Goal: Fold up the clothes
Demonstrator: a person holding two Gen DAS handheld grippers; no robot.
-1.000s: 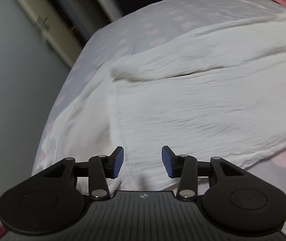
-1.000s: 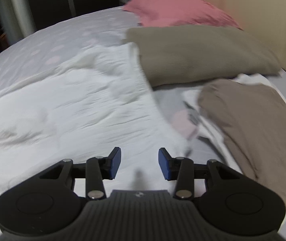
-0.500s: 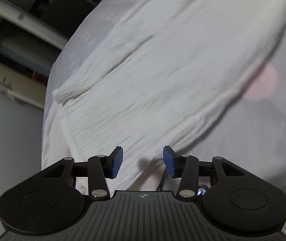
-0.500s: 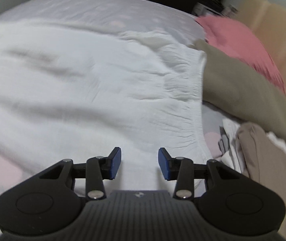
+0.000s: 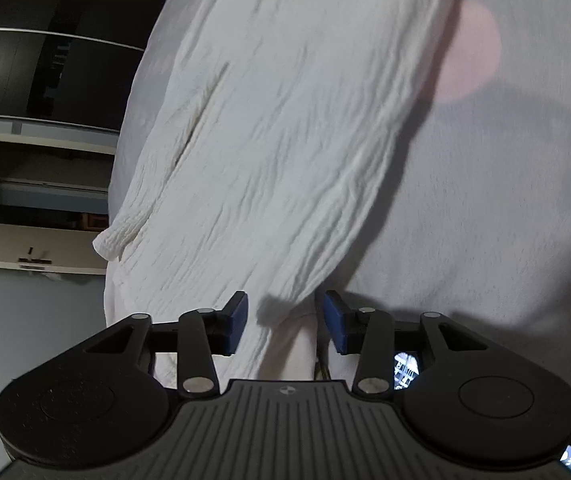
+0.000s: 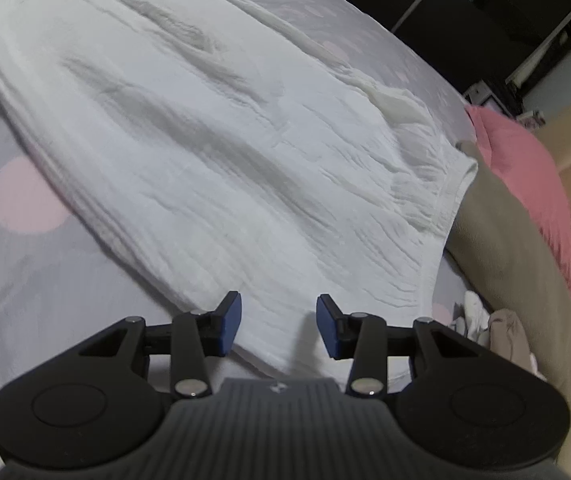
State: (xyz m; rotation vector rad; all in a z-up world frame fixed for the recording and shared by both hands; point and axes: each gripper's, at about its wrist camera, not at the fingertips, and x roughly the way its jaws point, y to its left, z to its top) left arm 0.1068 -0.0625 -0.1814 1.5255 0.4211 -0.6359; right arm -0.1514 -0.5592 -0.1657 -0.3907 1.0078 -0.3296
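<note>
A white crinkled garment (image 5: 285, 140) lies spread on the bed, its sleeve end (image 5: 111, 242) pointing to the left. My left gripper (image 5: 283, 320) hovers low over the garment's near corner. Its jaws are closing, with the cloth's edge lying between the blue pads (image 5: 235, 322), which do not press on it. In the right wrist view the same garment (image 6: 225, 152) fills the middle. My right gripper (image 6: 279, 326) stands open just above its near hem, with cloth beneath the gap and nothing pinched.
The bed sheet (image 5: 505, 220) is pale grey with pink dots (image 6: 25, 196). An olive pillow (image 6: 505, 248) and a pink pillow (image 6: 525, 160) lie at the right, with a small heap of clothes (image 6: 501, 328) below them. Dark shelves (image 5: 37, 80) stand beyond the bed's left edge.
Both grippers have rolled and sunk toward the garment's near edge, which now lies between their fingers. The left jaws stand a little narrower than before.
</note>
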